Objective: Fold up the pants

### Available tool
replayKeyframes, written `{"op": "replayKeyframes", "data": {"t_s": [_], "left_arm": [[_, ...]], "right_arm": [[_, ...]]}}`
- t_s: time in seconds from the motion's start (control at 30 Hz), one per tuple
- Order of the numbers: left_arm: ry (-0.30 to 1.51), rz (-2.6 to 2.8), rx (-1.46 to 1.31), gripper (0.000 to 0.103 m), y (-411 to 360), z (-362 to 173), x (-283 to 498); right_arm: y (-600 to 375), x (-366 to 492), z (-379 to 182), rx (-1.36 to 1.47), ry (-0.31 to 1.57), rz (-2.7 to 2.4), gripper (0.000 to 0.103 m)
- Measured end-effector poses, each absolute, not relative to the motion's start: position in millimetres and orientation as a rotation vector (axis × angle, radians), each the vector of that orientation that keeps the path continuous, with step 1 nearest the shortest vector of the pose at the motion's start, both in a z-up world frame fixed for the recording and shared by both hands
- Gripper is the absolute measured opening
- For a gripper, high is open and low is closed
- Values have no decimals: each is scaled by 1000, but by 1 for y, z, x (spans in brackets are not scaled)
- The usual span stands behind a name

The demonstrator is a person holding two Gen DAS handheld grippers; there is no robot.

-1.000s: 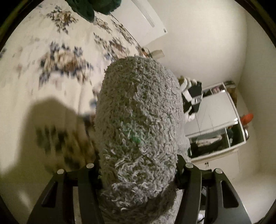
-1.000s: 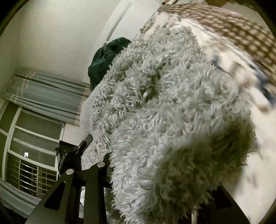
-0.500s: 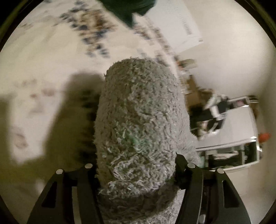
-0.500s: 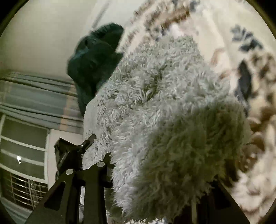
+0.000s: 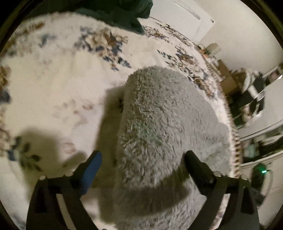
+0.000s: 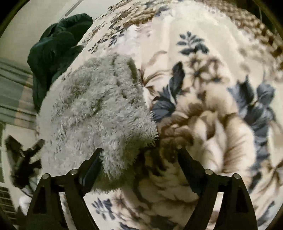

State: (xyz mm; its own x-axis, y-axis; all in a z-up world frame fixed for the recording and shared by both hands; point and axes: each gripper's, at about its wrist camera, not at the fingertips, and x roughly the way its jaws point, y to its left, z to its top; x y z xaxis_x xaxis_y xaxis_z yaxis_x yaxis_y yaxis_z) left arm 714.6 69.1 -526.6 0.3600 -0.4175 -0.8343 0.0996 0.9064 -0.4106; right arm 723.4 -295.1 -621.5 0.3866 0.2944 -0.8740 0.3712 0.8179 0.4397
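On the floral bedspread [image 5: 53,85], the grey fleece pants [image 5: 164,123] lay as a thick folded bundle. From the left wrist view, the left gripper [image 5: 143,159] stood open, its blue-padded finger [image 5: 92,169] at 7 o'clock clear of the cloth and the other finger at 5 o'clock over the pile. The bundle's long axis ran from 6 o'clock toward 12 o'clock, rounded end pointing away. A dark green garment [image 5: 123,16] lay at 12 o'clock. From the right wrist view, the right gripper [image 6: 139,155] was likewise open, and the pants [image 6: 99,113] extended from its left finger toward 11 o'clock.
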Motion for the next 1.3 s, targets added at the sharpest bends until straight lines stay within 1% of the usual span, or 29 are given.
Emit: {"op": "replayKeyframes", "data": {"t_s": [0.03, 0.1, 0.2, 0.33, 0.5, 0.67, 0.77, 0.97, 1.13, 1.3], "left_arm": [[1142, -315, -274, 99, 65, -519, 713], [1112, -275, -191, 99, 57, -506, 703], [1067, -225, -59, 99, 42, -487, 686], [1042, -209, -19, 99, 33, -462, 661], [994, -203, 11, 99, 26, -417, 627], [948, -199, 7, 99, 23, -353, 576], [921, -202, -8, 99, 20, -306, 535], [881, -171, -6, 99, 14, -231, 455], [849, -134, -6, 99, 9, -181, 393], [817, -90, -15, 99, 6, -143, 342]], "right_arm": [[-290, 725, -611, 595, 1187, -78, 93], [-279, 734, -595, 495, 1169, -121, 103], [-251, 732, -562, 338, 1117, -168, 103], [-242, 679, -506, 235, 1052, -217, 103], [-230, 631, -444, 216, 1004, -229, 103], [-221, 570, -366, 182, 951, -220, 103], [-217, 530, -318, 176, 924, -203, 103], [-214, 445, -225, 164, 864, -162, 103], [-209, 372, -151, 124, 795, -120, 103], [-207, 308, -92, 102, 732, -87, 103]]}}
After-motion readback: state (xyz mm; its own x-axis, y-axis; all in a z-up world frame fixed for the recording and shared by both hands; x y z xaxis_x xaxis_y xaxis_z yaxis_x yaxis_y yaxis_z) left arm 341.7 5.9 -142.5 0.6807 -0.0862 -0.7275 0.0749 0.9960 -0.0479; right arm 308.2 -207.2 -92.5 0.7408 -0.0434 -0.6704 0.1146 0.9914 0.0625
